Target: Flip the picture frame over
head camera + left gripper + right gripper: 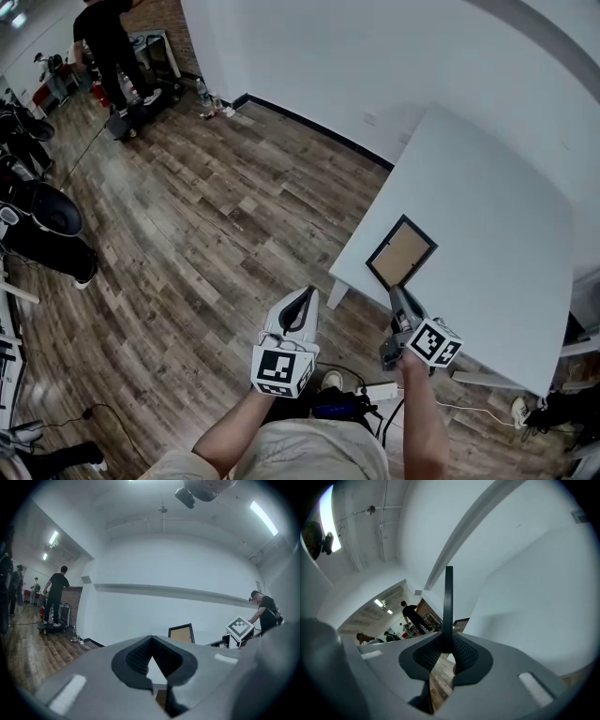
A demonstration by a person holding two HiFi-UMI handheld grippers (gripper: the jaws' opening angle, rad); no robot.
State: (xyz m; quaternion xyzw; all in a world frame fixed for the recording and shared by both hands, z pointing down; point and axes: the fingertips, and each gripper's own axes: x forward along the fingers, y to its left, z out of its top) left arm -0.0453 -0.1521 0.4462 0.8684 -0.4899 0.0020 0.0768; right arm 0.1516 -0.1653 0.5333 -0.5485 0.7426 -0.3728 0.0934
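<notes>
Shows the picture frame (401, 251) pinched at its near rim by the right gripper (397, 292) and tilted up at the near corner of the white table (497, 206) — flip begun, turn-over and set-down left. Shows the left gripper (305, 298) pressed together, empty, over the floor (216, 234). Leaves bare tabletop beyond — table edge close beneath.

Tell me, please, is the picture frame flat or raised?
Raised: the right gripper clamps the picture frame by its edge; the left gripper view shows it upright.
</notes>
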